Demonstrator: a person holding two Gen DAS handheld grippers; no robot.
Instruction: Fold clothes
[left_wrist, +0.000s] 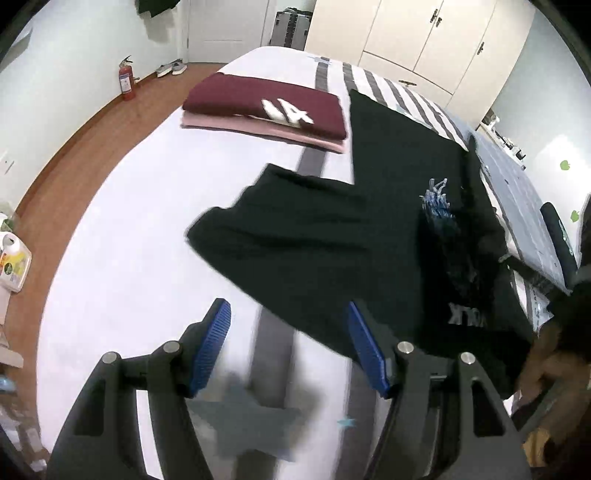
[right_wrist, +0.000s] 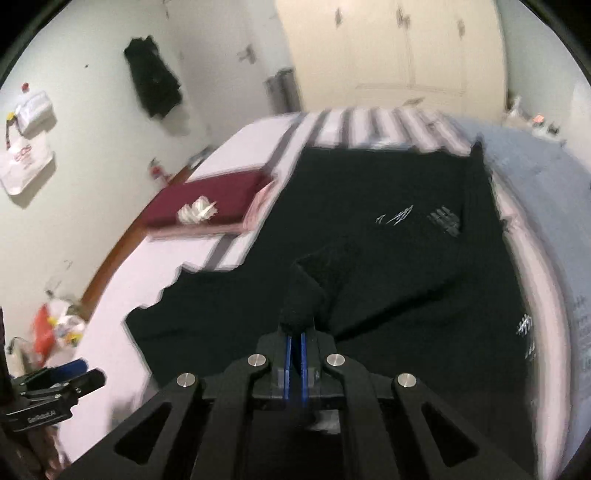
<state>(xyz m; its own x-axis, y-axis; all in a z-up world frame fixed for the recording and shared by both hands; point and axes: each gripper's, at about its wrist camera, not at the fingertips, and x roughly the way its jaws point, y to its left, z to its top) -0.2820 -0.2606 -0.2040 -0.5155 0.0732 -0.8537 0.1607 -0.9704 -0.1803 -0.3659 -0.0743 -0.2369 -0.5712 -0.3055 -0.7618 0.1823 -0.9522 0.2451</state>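
Overhead, a white bed (left_wrist: 122, 236) with grey stripes fills the room, wardrobe (left_wrist: 424, 37) beyond. Black shirt (left_wrist: 332, 236) sprawls centre; folded maroon shirt (left_wrist: 266, 103) lies far left. Right gripper (right_wrist: 296, 339) pinches, seemingly, black cloth; left gripper (left_wrist: 288, 343) gapes empty.

A black T-shirt (left_wrist: 369, 229) with blue-white print lies spread and partly doubled over across the centre and right of the frame, 1 sleeve reaching left, while up at centre-left sits a stack of 2 folded garments, maroon (left_wrist: 266, 105) over pink (left_wrist: 258, 134).
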